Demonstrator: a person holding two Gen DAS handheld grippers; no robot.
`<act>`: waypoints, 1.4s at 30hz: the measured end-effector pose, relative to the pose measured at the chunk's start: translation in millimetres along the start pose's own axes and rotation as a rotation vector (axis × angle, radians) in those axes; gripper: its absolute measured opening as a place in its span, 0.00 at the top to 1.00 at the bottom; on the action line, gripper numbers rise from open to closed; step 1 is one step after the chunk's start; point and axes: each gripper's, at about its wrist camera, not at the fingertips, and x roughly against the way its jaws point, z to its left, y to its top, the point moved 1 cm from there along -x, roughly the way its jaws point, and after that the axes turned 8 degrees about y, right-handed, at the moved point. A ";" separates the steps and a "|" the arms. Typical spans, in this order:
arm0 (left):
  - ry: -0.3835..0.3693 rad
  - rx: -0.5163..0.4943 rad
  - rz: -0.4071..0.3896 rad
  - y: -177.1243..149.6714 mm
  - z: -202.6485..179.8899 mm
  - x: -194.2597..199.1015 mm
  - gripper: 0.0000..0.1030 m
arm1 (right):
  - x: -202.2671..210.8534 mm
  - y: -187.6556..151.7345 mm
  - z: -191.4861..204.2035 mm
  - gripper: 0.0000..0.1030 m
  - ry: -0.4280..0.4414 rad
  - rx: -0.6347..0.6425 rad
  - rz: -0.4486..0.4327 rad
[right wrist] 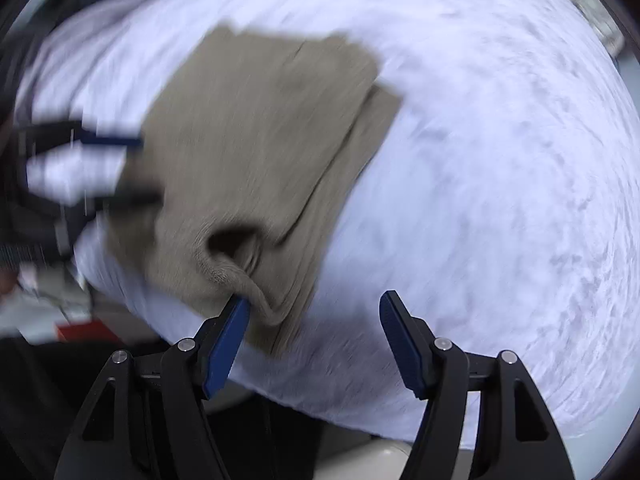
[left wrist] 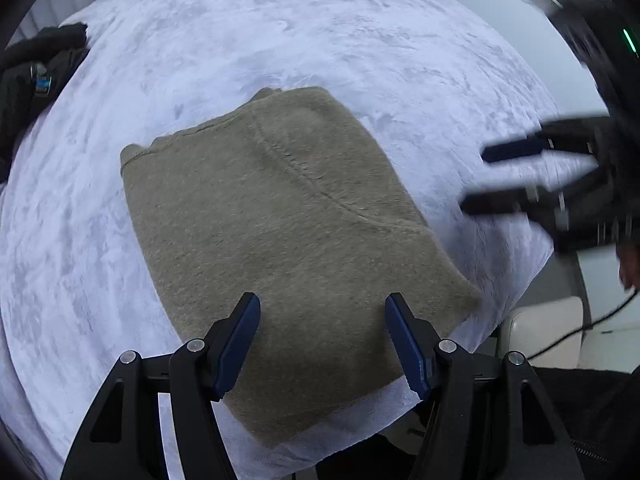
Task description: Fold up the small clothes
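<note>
Since the right claw point(right wrist: 314, 304) and left claw point(left wrist: 322, 306) both hang spread and empty, a finger could snag the folded khaki garment point(left wrist: 280, 216) and undo it.

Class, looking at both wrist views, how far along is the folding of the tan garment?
Done: the tan garment lies folded into a compact stack on the white fleece cover, layered edges showing. In hand: nothing; left gripper and right gripper are both open above it. Left: perhaps tidying the loose cuff at one corner.

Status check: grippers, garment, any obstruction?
Left gripper open, empty. Right gripper open, empty. Tan garment folded on white blanket. Nothing in the way.
</note>
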 end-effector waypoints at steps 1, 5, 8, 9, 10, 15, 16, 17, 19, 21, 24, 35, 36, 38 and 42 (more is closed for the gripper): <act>0.012 -0.016 0.006 -1.4 -7.8 -0.2 0.36 | 9.2 14.8 -12.3 0.31 0.032 -0.032 -0.036; 0.035 -0.005 0.056 -3.7 -39.6 -5.7 0.36 | 21.5 71.3 -44.7 0.31 0.183 -0.101 -0.094; 0.023 0.037 0.061 -3.8 -53.4 0.5 0.36 | -0.7 105.3 -48.0 0.31 0.243 -0.094 -0.030; 0.013 0.051 0.057 -3.1 -55.7 3.6 0.36 | -10.4 113.9 -49.7 0.31 0.260 -0.098 -0.006; 0.004 0.072 0.048 -1.0 -58.0 8.8 0.36 | -19.9 120.3 -53.8 0.31 0.277 -0.106 0.010; -0.065 0.266 0.046 0.7 -48.5 14.2 0.36 | -60.9 129.0 -46.1 0.31 0.398 -0.174 0.044; -0.077 0.312 0.049 -1.4 -45.4 12.2 0.36 | -64.1 129.7 -45.2 0.31 0.409 -0.166 0.055; -0.086 0.356 0.060 -4.2 -42.7 9.0 0.36 | -66.0 130.3 -42.7 0.31 0.410 -0.154 0.064; -0.088 0.399 0.084 -9.5 -43.4 1.8 0.36 | -69.6 129.7 -36.4 0.31 0.414 -0.122 0.077; -0.078 0.400 0.097 -12.2 -50.0 -1.7 0.36 | -69.7 130.1 -32.4 0.31 0.418 -0.097 0.077; -0.063 0.401 0.083 -10.4 -58.4 0.5 0.36 | -70.3 130.2 -26.1 0.31 0.412 -0.071 0.076; -0.034 0.409 0.205 -25.4 -72.7 -31.9 0.91 | -75.8 128.8 -17.9 0.88 0.315 0.036 0.090; -0.019 0.375 0.195 -25.4 -80.1 -28.4 0.91 | -72.5 128.4 -16.4 0.90 0.305 0.055 0.079; 0.014 0.300 0.181 -22.1 -96.2 -24.6 0.91 | -59.3 129.8 -14.5 0.92 0.318 0.070 0.038; 0.037 0.241 0.207 -12.7 -112.1 -37.8 0.91 | -46.1 136.5 -11.1 0.92 0.298 0.106 -0.022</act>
